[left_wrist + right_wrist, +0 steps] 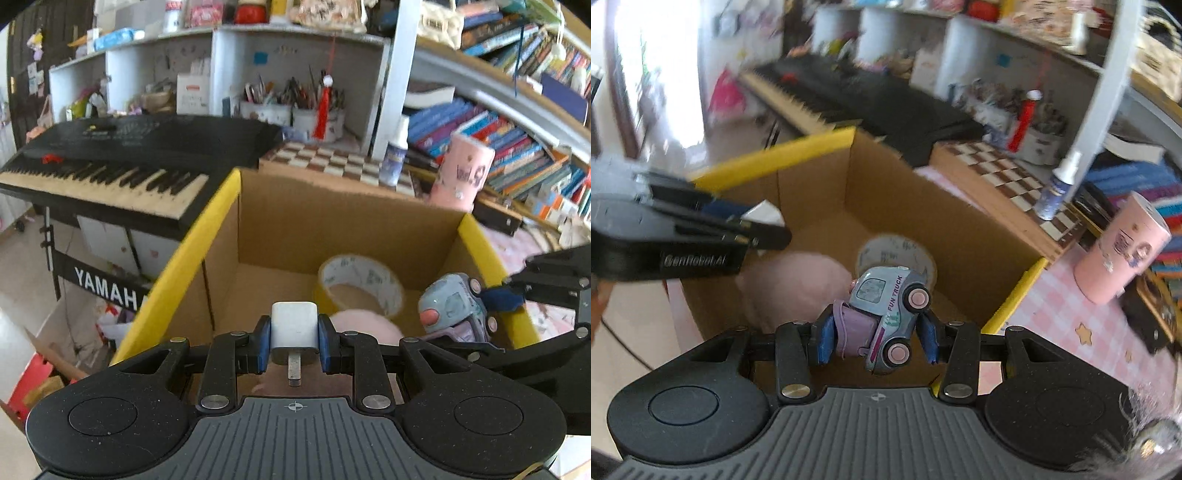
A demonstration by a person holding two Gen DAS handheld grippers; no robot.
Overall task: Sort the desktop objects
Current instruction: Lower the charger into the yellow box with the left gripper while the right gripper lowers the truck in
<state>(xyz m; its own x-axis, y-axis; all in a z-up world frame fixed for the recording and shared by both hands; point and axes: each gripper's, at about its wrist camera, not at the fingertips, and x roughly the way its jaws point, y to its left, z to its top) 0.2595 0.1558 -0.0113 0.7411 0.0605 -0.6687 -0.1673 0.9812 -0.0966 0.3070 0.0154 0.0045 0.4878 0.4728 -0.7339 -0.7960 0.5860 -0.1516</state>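
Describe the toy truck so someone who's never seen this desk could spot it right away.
Find the big cardboard box with yellow-edged flaps. Over its open top, the right gripper is shut on the toy truck, tipped on its side. It is pale blue with pink wheels and "FUN TRUCK" lettering, unlike the plain white charger held nearby.

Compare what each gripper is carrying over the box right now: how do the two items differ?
The left gripper is shut on a plain white charger plug, a smooth block with a metal prong facing the camera. The right gripper is shut on a toy truck, pale blue and pink, wheeled, lettered FUN TRUCK and tipped on its side. Both hang over the open cardboard box.
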